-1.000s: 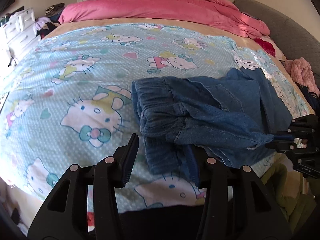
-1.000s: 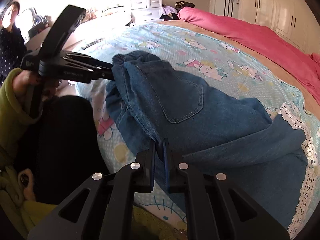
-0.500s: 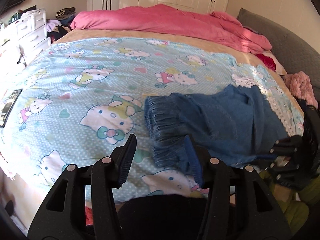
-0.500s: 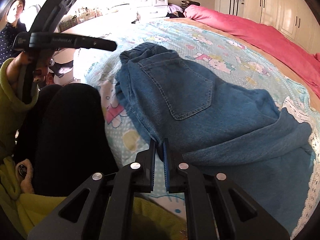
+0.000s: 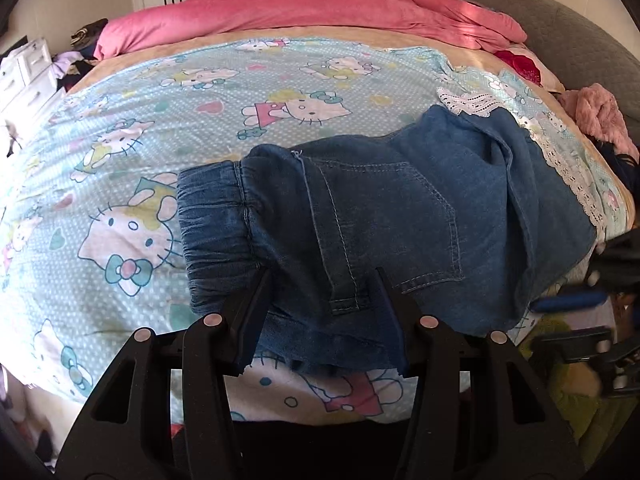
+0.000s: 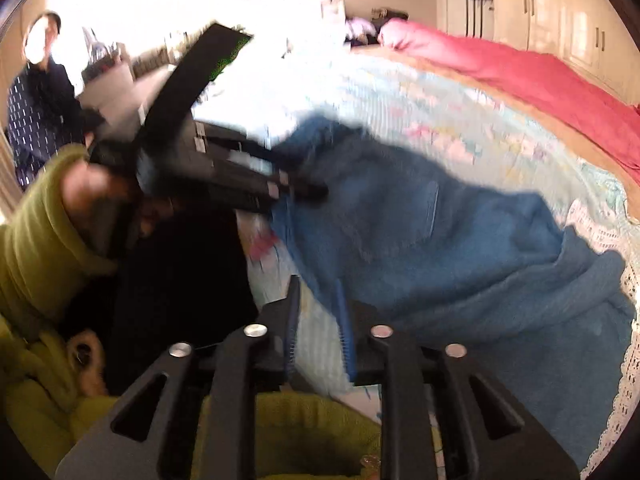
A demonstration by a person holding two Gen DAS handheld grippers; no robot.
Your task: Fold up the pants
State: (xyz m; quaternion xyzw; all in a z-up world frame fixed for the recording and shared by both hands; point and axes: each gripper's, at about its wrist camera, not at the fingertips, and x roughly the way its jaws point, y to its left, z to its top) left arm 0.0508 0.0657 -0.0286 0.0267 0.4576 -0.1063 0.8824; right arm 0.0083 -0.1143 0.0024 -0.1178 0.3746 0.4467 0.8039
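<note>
A bedroom: a wide bed under a pale blue cartoon-cat sheet (image 5: pixel 224 128), a pink duvet (image 5: pixel 320 8) bunched along its far side, white drawers off to the left. The jeans (image 5: pixel 400 216) lie near the bed's front edge, waistband to the left, back pocket up, legs trailing right over the lace trim. A second ago the right gripper (image 6: pixel 318 330) was pinched flat on a denim edge; now its jaws are opening and only sheet shows between them, the fabric just beside the right pad, so that edge looks released and laid down. The left gripper (image 5: pixel 322 312) has swung back over the waistband end after drawing clear of it; its jaws stand partly apart, straddling the seat seam without pressing on it. In the right wrist view the picture is smeared, so the left hand (image 6: pixel 92 188) in its green sleeve is only roughly placed. My reading: one fold is set, and the left is lining up for the next pinch
</note>
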